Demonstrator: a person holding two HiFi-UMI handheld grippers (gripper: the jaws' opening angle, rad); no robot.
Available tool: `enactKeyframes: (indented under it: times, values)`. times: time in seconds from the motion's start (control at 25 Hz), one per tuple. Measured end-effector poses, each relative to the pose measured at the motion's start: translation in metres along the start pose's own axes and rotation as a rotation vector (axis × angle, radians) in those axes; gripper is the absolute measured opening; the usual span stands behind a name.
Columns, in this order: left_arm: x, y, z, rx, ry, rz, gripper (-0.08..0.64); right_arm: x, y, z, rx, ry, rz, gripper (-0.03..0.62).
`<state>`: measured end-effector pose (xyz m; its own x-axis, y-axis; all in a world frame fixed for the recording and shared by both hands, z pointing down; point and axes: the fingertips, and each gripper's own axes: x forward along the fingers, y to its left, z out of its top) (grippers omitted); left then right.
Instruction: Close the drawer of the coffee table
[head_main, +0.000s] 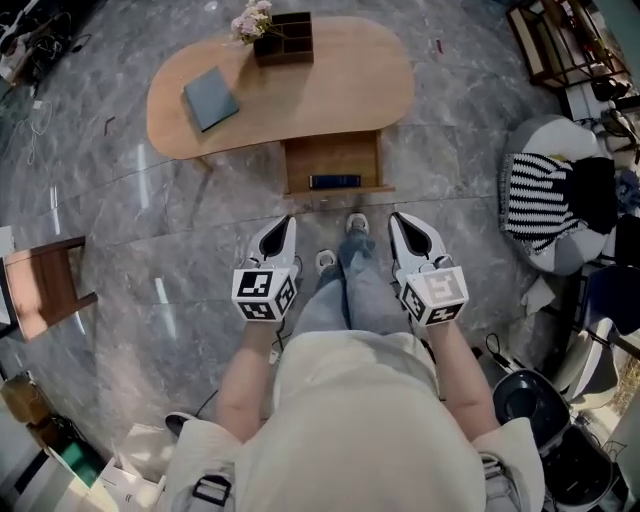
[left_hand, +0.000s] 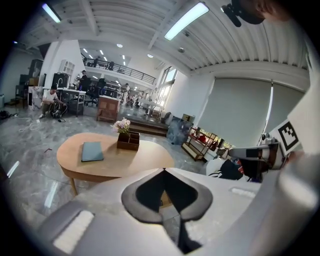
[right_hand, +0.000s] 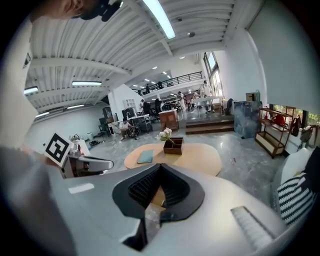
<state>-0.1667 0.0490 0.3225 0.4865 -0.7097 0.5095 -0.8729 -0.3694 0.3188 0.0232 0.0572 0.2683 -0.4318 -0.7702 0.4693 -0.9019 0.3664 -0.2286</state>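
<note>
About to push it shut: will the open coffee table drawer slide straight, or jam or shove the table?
The drawer looks wide and shallow, so an off-centre push could skew it. The table stands on glossy floor, so a hard shove might slide it. The dark flat item inside may shift.

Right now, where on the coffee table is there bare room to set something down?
The tabletop right of the wooden box is bare, as is the strip between the grey notebook and open drawer. Crowded: back edge, by the flowers.
</note>
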Motion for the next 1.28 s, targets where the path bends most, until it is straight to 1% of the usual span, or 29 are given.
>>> enactKeyframes:
  times: [0.12, 0.32, 0.52, 0.68, 0.92, 1.16, 1.28]
  values:
    - [0.021, 0.007, -0.016, -0.019, 0.022, 0.018, 0.0, 0.016, -0.027, -0.018, -0.008, 0.019, -0.026, 0.0]
    - [0.042, 0.026, -0.047, -0.033, 0.078, 0.036, 0.0, 0.04, -0.063, -0.052, 0.028, 0.062, -0.071, 0.0]
    - [0.07, 0.048, -0.082, -0.038, 0.133, 0.05, 0.0, 0.067, -0.088, -0.091, 0.027, 0.116, -0.079, 0.0]
    - [0.094, 0.072, -0.113, -0.042, 0.175, 0.087, 0.0, 0.09, -0.107, -0.13, 0.022, 0.164, -0.082, 0.0]
    - [0.122, 0.111, -0.164, -0.078, 0.224, 0.139, 0.0, 0.125, -0.134, -0.195, 0.049, 0.244, -0.1, 0.0]
    - [0.149, 0.137, -0.216, -0.097, 0.289, 0.144, 0.002, 0.157, -0.165, -0.254, 0.068, 0.318, -0.127, 0.013]
    - [0.16, 0.151, -0.241, -0.102, 0.324, 0.14, 0.011, 0.17, -0.176, -0.28, 0.044, 0.365, -0.129, 0.027]
